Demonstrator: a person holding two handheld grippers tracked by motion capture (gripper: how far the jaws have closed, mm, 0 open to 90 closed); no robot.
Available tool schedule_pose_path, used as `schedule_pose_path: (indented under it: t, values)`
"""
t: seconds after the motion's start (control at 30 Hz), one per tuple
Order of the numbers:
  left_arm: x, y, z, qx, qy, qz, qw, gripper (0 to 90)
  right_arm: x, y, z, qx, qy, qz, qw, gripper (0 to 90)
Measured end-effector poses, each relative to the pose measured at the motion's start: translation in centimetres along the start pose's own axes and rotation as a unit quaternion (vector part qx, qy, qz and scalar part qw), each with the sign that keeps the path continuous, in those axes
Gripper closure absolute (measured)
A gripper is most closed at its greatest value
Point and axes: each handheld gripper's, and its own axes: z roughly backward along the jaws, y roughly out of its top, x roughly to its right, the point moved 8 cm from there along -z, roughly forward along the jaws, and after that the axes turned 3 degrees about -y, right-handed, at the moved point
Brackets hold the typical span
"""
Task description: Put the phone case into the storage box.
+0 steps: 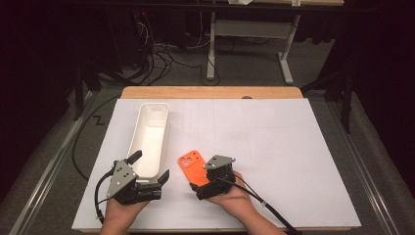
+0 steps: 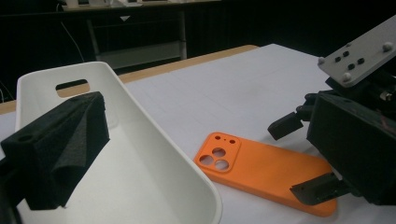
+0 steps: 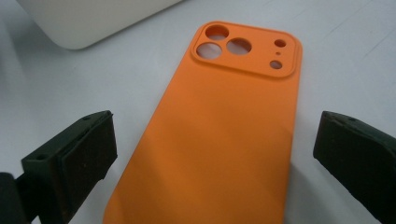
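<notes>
- Right gripper [image 1: 204,182]: jaws spread wide, one each side of the near end of the orange phone case [image 1: 192,166]. Nothing clamped; the right gripper view shows clear gaps between both pads and the case edges.
- Phone case lies flat on the white table sheet [image 1: 274,147], back side up, camera cutouts at the far end, just right of the white bin [image 1: 149,138]. Close to the bin's wall but apart from it.
- Straddling the case across its narrow width looks like setup for a side pinch. That's the sensible grip on something this thin and flat, since the edges are the only faces to clamp.
- Left gripper [image 1: 151,171]: jaws open, holding nothing. It sits at the near end of the bin. In the left gripper view one pad [image 2: 60,149] hangs over the bin interior, and the high view puts the other jaw outside the near rim.
- My read: the left is placed to steady the bin while the right brings the case over. Can't tell if either left pad touches the rim.
- Bin: long, narrow, rounded corners, handle slot in the far end wall. The visible interior is empty.
- Likely step: grip closure on the case pending, lift and drop into the bin not yet done.
- Risk: the case is soft-looking and low, so the pads may ride over the edges if they come in too high.
</notes>
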Motion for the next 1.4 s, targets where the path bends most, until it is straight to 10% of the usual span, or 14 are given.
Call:
schedule_pose_path:
  t: [0.3, 0.63, 0.97, 1.4]
  values:
    - [0.0, 0.0, 0.0, 0.0, 0.0, 0.001, 1.0, 0.1, -0.7, 0.5, 0.4, 0.013, 0.011, 0.008, 0.9998, 6.2]
    - [0.0, 0.0, 0.0, 0.0, 0.0, 0.0, 1.0, 0.1, -3.6, 1.0, 1.1, 0.03, 0.095, 0.024, 0.9947, 89.1]
    - [0.0, 0.0, 0.1, 0.001, 0.0, 0.001, 1.0, 0.1, -3.8, -0.1, 0.0, -0.018, 0.062, 0.037, 0.9972, 90.0]
    - [0.1, -0.1, 0.1, -0.001, -0.001, -0.001, 1.0, 0.1, 0.5, -2.0, 2.0, -0.023, 0.024, 0.018, 0.9993, 90.0]
